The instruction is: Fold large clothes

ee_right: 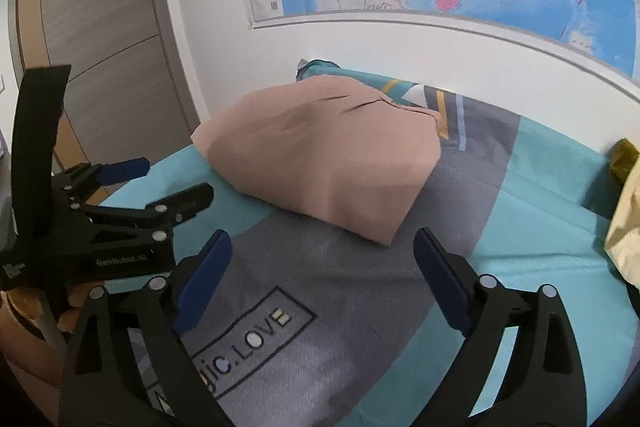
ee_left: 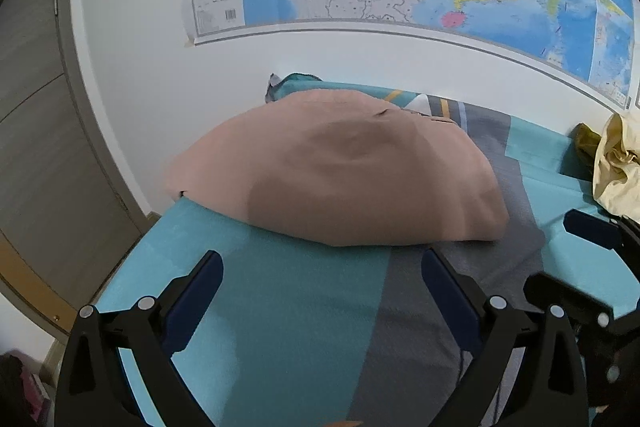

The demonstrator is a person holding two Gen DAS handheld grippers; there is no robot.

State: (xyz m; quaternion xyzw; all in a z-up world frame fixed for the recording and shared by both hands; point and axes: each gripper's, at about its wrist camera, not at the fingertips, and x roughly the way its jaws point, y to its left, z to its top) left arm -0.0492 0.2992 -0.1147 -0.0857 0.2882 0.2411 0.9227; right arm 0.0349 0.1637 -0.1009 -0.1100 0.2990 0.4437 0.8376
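One folded pink garment point(ee_left: 336, 179) lies on the bed point(ee_left: 288, 307), both tools, left point(ee_left: 322, 281) and right point(ee_right: 322, 261), released

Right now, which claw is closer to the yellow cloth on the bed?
Right. The right claw is just left of the yellow cloth; the left claw lies farther left, beyond it.

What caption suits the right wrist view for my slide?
Open right hand-held gripper before a folded pinkish-tan fabric garment on a teal-and-grey bedsheet.

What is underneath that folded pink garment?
The pink garment lies on a bed sheet with teal and grey blocks; a striped patch shows past its far edge. What the sheet looks like directly under the garment is covered.
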